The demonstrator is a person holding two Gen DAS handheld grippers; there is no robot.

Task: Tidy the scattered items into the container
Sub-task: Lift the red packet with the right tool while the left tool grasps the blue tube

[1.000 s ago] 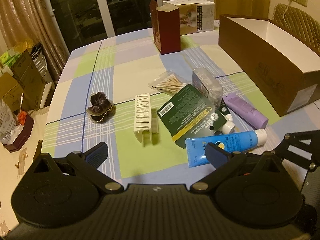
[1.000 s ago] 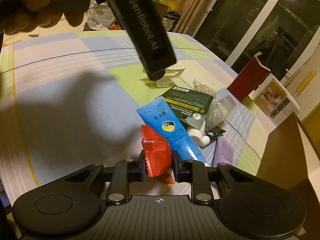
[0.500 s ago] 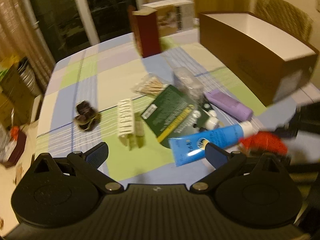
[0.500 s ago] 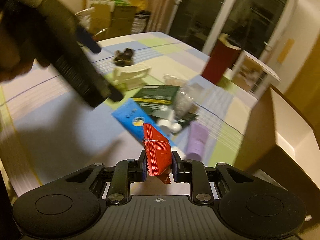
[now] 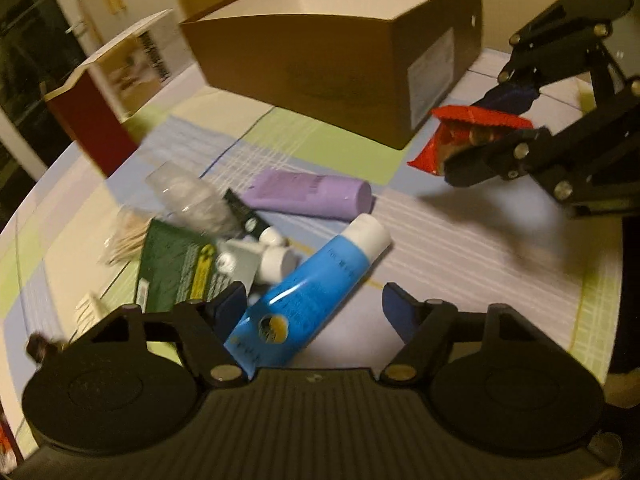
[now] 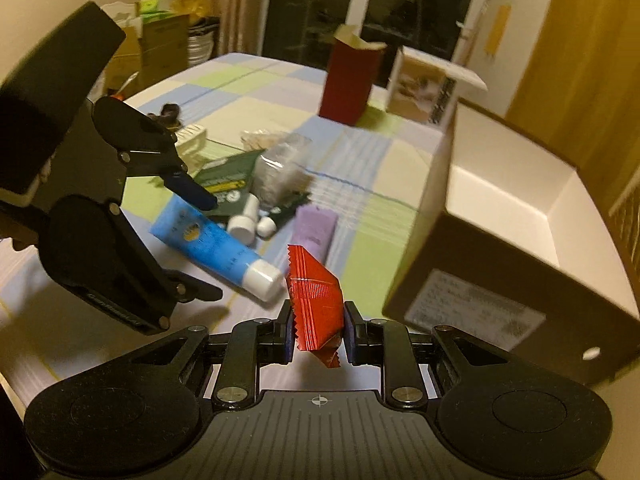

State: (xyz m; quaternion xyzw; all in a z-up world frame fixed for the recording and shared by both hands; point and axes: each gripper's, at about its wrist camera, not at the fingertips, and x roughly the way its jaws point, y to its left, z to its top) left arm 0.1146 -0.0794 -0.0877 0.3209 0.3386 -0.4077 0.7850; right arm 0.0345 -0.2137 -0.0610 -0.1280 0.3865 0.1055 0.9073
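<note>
A blue tube (image 5: pixel 316 280) with a white cap lies on the checked tablecloth, its flat end between the fingers of my left gripper (image 5: pixel 312 308). The jaws are closing around it, and the right pad still stands clear of the tube. My right gripper (image 6: pixel 316 334) is shut on a red foil packet (image 6: pixel 316 300) and hangs above the table next to the near corner of the brown open box (image 6: pixel 460 272). In the left wrist view the same packet (image 5: pixel 472 120) shows at the right, in front of the box (image 5: pixel 320 60).
A purple tube (image 5: pixel 308 196), a green packet (image 5: pixel 176 264), a clear bag (image 5: pixel 192 200), cotton swabs (image 5: pixel 128 236) and small white-capped bottles (image 5: pixel 276 260) lie in a heap beside the blue tube. A dark red carton (image 6: pixel 348 84) and a white carton (image 6: pixel 424 88) stand behind.
My left gripper has swung right and down over the blue tube and narrowed. The right gripper has risen with the red packet and moved toward the brown box.
</note>
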